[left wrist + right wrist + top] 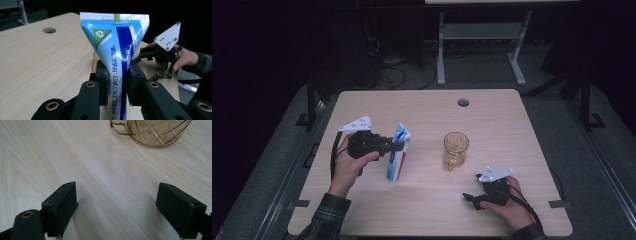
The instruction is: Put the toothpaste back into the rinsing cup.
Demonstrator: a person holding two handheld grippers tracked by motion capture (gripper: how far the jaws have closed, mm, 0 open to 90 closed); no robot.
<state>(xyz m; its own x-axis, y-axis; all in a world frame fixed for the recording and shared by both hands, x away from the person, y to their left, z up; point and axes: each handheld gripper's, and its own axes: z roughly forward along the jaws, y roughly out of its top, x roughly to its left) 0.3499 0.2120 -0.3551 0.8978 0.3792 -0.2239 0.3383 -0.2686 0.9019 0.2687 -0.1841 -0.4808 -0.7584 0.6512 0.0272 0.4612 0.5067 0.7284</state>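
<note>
Toothpaste tube (398,152) is standing upright over the left half of the wooden table (427,210), crimped flat end up, and the left gripper (393,145) is clamping it from the side, its jaws pressing on the tube's upper half. In the left gripper view the tube (120,57) is rising between the two black pads (103,82), which are squeezing its blue and white printed body from both sides below the wide sealed end. The person's left hand (349,162) is wrapping around that gripper's body, with a plaid sleeve (324,215) coming in at the bottom edge. An amber glass mug (455,150) is sitting near the table's middle, well apart from the tube. The right gripper (472,199) is resting low near the front right of the table, just beside the mug, held by the right hand (507,205). In the right gripper view its jaws are standing wide apart over bare wood, gripping nothing, with the mug's patterned base and handle (150,131) lying ahead of them.
</note>
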